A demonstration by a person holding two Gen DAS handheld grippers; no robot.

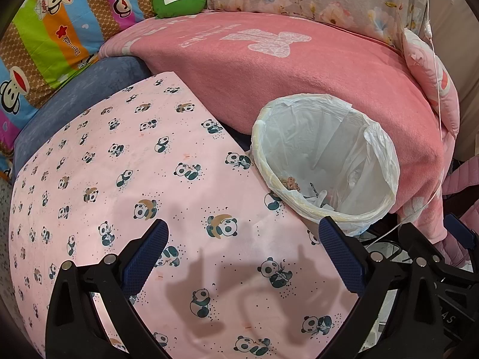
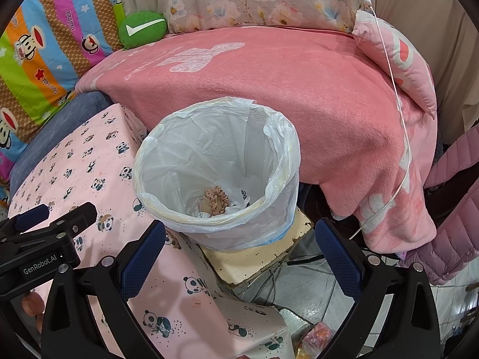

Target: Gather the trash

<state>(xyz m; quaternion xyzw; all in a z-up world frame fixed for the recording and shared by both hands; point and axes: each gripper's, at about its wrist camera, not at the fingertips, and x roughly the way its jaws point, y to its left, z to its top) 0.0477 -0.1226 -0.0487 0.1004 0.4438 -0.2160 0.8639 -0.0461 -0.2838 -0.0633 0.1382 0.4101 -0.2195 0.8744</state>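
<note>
A bin lined with a white plastic bag [image 2: 215, 161] stands on a cream block beside the table; it also shows in the left wrist view [image 1: 326, 155]. Inside lie a beige scrunchie-like ring [image 2: 216, 200] and some white scraps [image 1: 317, 199]. My left gripper [image 1: 244, 233] is open and empty above the pink panda tablecloth [image 1: 119, 179], left of the bin. My right gripper [image 2: 239, 236] is open and empty, hovering just in front of the bin. The left gripper's body [image 2: 45, 239] shows at the left of the right wrist view.
A pink blanket [image 2: 284, 89] covers the sofa behind the bin. A green cushion [image 2: 142, 28], striped cartoon bedding [image 2: 39, 45] and a pink pillow [image 2: 398, 56] lie around. A white cord [image 2: 401, 125] hangs at the right. Cables and a wrapper [image 2: 314, 335] lie on the floor.
</note>
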